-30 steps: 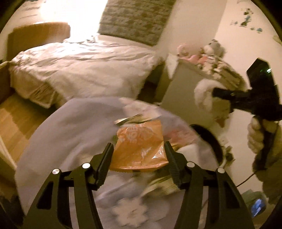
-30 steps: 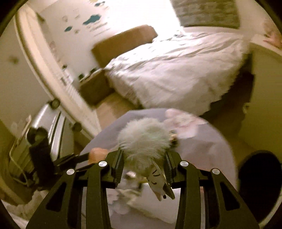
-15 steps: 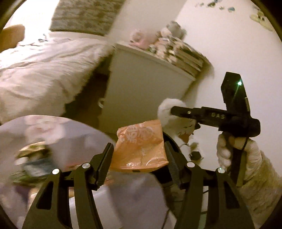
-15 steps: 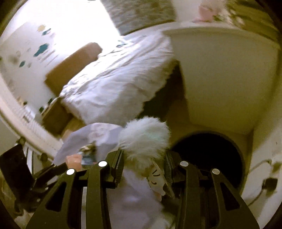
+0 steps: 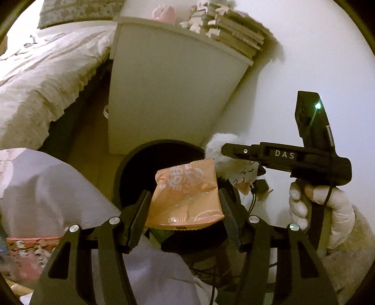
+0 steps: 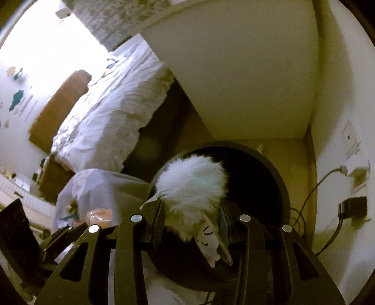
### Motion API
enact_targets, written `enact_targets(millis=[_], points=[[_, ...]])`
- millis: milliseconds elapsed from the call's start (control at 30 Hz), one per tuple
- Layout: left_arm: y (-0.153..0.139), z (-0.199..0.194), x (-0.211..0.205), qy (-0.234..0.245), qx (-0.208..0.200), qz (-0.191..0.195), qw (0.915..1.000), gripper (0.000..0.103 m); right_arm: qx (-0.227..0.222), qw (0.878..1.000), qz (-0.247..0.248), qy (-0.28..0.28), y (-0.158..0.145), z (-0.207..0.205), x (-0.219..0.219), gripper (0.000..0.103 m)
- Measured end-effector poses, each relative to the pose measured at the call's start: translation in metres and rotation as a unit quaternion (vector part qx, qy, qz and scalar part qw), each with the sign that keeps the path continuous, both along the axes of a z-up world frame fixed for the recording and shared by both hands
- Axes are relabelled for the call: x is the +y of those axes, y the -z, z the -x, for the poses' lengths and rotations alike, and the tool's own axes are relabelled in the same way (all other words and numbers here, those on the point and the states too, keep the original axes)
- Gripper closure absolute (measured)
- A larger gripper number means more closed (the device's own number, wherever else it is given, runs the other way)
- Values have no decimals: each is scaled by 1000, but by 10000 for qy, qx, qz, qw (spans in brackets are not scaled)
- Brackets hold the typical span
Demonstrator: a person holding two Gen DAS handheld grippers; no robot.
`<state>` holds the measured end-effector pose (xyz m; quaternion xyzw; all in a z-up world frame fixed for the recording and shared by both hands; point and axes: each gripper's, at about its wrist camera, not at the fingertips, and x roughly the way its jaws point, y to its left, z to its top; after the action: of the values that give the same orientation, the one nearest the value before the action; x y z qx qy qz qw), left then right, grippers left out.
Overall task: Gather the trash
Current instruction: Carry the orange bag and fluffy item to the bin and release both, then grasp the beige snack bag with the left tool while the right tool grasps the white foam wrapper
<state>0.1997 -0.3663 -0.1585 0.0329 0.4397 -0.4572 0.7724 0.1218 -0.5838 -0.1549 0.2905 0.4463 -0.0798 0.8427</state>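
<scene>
- The left hand-held gripper pinches an orange snack wrapper by its side edges, holding it above the near rim of a round black bin on the floor.
- The right hand-held gripper is pressed onto a white fluffy item with a small paper tag hanging from it; this sits over the near left part of the same black bin.
- In the left wrist view the right hand-held gripper reaches in from the right, held by a gloved hand, with the white fluffy item at its tip just right of the wrapper.
- A grey cloth-covered worktop lies to the near left, touching or overlapping the bin's left rim; litter rests at its near left edge.
- A white cabinet stands just beyond the bin, stacked items and a pink toy on top.
- A bed with a pale ruffled cover fills the far left.
- To the right, cables run to a wall socket, and a black adapter sits near it.
- "DAS" reads in white on the right gripper's body; the wrapper's white print is not legible.
- The bin's inside is dark; its contents cannot be made out.
</scene>
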Motion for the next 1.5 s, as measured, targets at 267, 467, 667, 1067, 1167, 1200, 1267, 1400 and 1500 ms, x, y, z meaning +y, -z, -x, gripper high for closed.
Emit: enact_targets(millis=[267, 467, 667, 1067, 1167, 1200, 1267, 1400, 1500], points=[[11, -1, -25, 113, 58, -206, 9997, 45, 116, 9997, -149, 125, 20, 5, -13, 64], [8, 5, -35, 175, -76, -297, 9994, 33, 138, 9994, -237, 205, 21, 8, -16, 49], [-4, 11, -28, 101, -251, -298, 9992, 23, 113, 9997, -134, 169, 12, 9, -9, 49], [-48, 31, 58, -455, -387, 119, 9981, 23, -241, 9979, 22, -596, -31, 8, 59, 49], [-54, 29, 104, -832, -318, 272, 9957, 23, -321, 9934, 116, -1097, -43, 3, 97, 34], [-54, 29, 118, -953, -311, 284, 9946, 23, -326, 9913, 131, -1266, -45, 2, 110, 33], [-52, 26, 158, -1310, -257, 302, 9906, 23, -286, 9851, 97, -1694, -49, -2, 142, 33], [-39, 24, 225, -1724, -199, 144, 9847, 23, -116, 9702, 17, -2419, -46, -6, 206, 33], [-23, 31, 267, -1760, -239, -97, 9841, 23, 93, 9589, -82, -2833, -36, -6, 251, 31]])
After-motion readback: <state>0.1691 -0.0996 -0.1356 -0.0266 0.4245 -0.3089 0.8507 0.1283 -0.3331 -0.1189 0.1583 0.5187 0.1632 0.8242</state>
